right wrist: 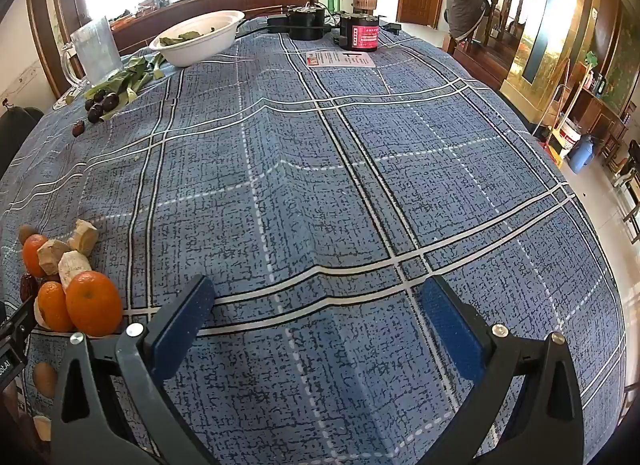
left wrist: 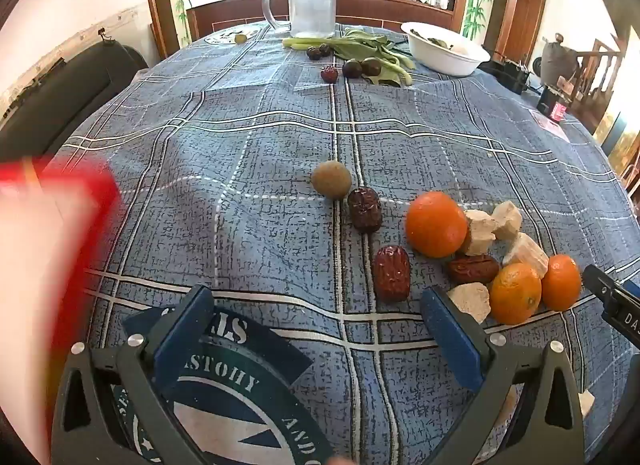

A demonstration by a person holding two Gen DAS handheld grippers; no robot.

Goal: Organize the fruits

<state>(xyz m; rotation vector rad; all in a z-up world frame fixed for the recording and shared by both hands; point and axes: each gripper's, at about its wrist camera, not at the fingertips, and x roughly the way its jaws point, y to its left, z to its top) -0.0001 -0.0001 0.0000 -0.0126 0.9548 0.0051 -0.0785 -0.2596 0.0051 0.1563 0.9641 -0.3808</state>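
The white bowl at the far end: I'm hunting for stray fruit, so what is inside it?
In the white bowl, only green leaves show, lying against the inner wall. The near rim hides the bottom, so fruit there cannot be ruled out.

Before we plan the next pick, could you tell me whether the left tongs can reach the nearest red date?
Probably yes: the left tongs are open, and the red date lies just ahead, slightly right of centre, with nothing between.

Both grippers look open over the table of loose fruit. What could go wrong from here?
1. The dates and oranges lie packed with pale chunks; the open left gripper may knock neighbours when it closes on one.
2. The round fruit may roll if nudged.
3. The open right gripper faces bare cloth, fruit at its view's edge.
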